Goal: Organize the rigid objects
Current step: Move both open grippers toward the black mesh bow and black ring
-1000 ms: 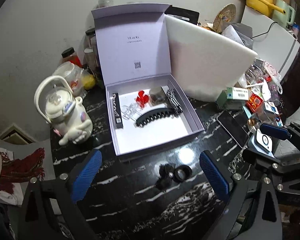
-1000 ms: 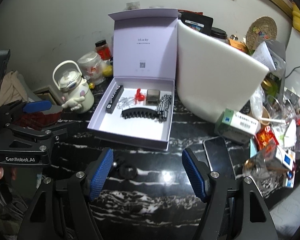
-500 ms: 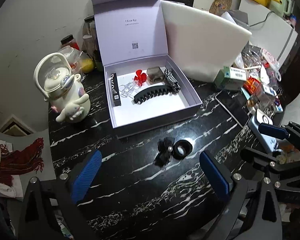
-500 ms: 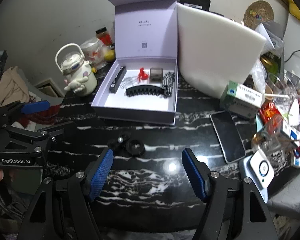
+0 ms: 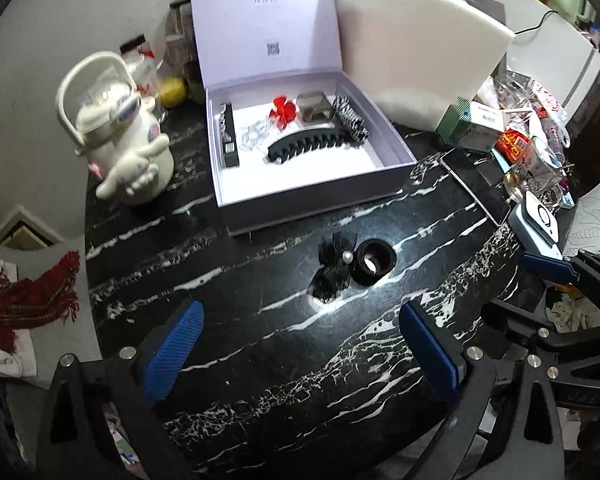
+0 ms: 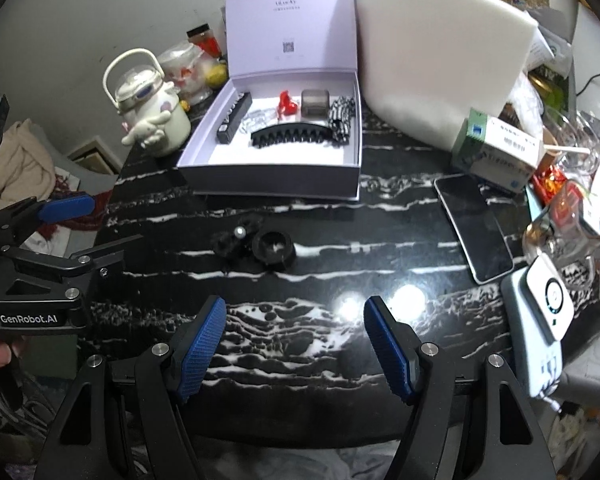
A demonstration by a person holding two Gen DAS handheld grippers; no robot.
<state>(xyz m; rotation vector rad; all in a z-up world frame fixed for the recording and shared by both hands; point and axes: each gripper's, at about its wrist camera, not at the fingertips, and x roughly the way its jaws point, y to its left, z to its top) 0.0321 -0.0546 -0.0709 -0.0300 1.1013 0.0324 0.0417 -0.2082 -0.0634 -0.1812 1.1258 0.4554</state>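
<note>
Mostly sorted: black claw clip, red clip, others inside open lavender box. Left outside on marble table, near box front: black bow clip, black ring. Left gripper, right gripper wide open, empty.

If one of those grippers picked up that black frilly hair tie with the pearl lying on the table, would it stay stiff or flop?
The black frilly hair tie would probably flop: its gauzy ruffles look soft and crumpled. It seems light, being thin fabric around one small pearl. It is unlikely to roll, unlike the black ring beside it.
</note>
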